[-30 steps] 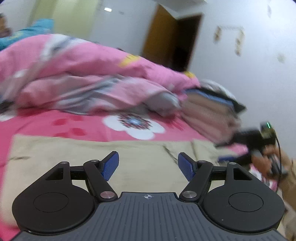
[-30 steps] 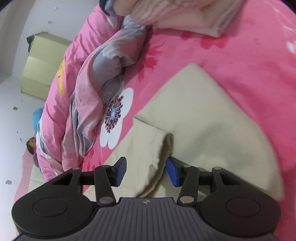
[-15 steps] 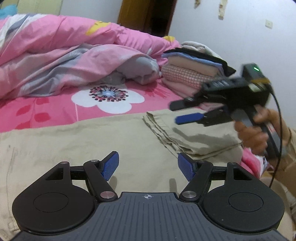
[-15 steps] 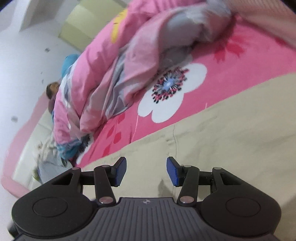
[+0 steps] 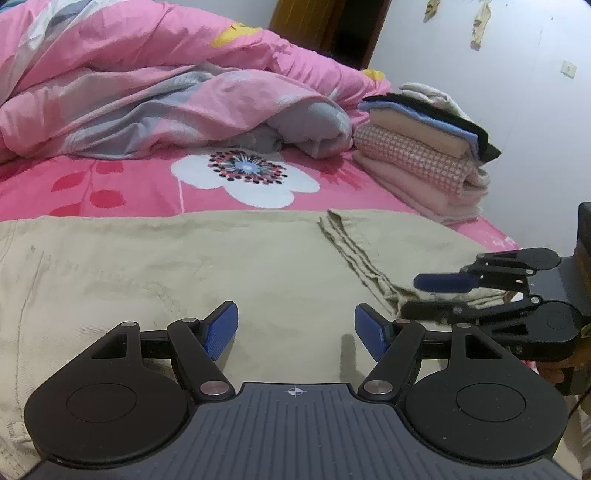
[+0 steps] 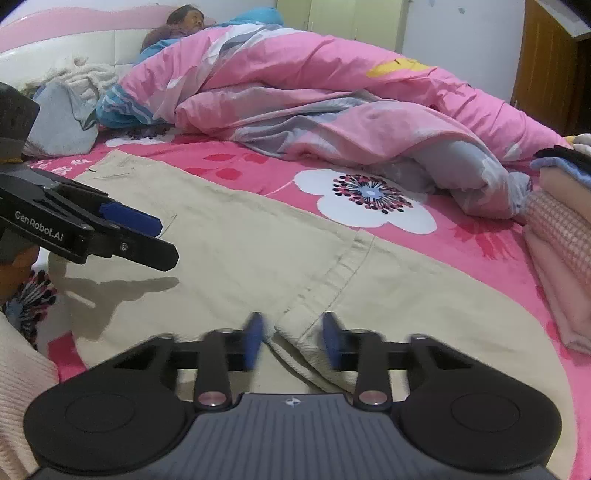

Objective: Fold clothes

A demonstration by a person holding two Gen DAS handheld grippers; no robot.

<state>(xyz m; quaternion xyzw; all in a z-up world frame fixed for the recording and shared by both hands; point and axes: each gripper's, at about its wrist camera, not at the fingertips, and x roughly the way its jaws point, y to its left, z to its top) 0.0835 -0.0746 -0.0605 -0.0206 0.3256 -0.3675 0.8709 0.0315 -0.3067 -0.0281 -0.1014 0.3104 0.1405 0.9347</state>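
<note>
Beige trousers [image 5: 184, 266] lie spread flat on the pink flowered bed [image 5: 110, 184], one leg end folded back with its hem [image 5: 354, 251] on top. My left gripper [image 5: 295, 328] hovers open just over the cloth, nothing between its pads. In the right wrist view it reaches in from the left [image 6: 166, 242]. My right gripper [image 6: 293, 339] is at the near corner of the folded hem [image 6: 295, 321], and its jaws are closing with that corner between the blurred pads, which stand apart from it. From the left wrist view it comes in sideways [image 5: 413, 297] at the right.
A stack of folded clothes [image 5: 417, 155] sits at the bed's right edge by the wall. A bunched pink and grey duvet [image 5: 147, 74] fills the far side. A person lies under it at the headboard [image 6: 184, 18], near a grey garment [image 6: 62, 122].
My right gripper rolled upright, swept across the trousers and came to the folded hem corner, its jaws narrowing. My left gripper dipped a little closer to the cloth and stayed open.
</note>
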